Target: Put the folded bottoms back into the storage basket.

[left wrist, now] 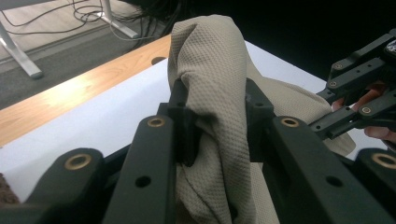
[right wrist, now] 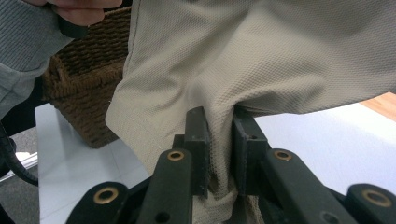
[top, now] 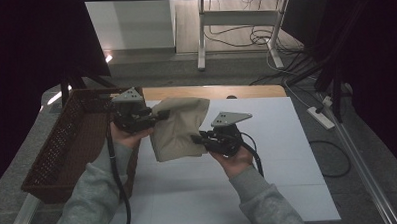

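A beige textured cloth [top: 179,127] hangs lifted above the white table top [top: 269,179], held between both grippers. My left gripper [top: 159,115] grips its upper left part beside the basket; in the left gripper view the jaws pinch a bunched fold of the cloth [left wrist: 215,93]. My right gripper [top: 200,139] clamps the cloth's lower right edge, and the right gripper view has the fabric [right wrist: 243,60] squeezed between its pads [right wrist: 198,140]. The left gripper view also catches the right gripper [left wrist: 359,98] at the far right.
A long brown wicker basket [top: 62,147] stands along the table's left side, close to my left hand. A wooden strip [top: 221,92] borders the table's far edge. Beyond it are a desk frame [top: 233,20] and floor cables [top: 305,68].
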`<state>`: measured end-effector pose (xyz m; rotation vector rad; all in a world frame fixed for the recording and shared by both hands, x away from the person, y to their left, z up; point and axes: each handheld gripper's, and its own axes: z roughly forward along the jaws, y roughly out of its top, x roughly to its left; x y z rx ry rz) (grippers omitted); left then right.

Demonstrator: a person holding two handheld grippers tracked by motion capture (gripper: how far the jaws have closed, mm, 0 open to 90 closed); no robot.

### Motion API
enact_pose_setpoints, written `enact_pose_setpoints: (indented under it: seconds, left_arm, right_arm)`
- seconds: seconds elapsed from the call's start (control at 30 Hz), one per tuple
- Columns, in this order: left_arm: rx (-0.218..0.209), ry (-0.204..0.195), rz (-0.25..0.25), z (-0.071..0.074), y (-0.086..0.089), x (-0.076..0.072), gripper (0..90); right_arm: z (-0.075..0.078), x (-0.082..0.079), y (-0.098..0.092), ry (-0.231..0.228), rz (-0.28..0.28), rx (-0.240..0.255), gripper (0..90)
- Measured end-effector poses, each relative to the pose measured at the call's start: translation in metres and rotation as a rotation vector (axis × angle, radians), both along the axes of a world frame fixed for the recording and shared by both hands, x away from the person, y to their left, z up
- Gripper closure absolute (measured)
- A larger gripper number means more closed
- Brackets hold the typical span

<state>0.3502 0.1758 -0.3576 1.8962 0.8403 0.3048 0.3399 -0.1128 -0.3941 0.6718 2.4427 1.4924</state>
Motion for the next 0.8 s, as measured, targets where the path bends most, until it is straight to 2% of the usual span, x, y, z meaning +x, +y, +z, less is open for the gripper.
enact_pose_setpoints:
  seconds: [0.8]
  left_arm:
    - [0.003,-0.012,0.048,0.013,0.029,0.001,70.9]
  right_arm:
    - [0.01,0.01,0.026,-0.006,0.028,0.042,78.0]
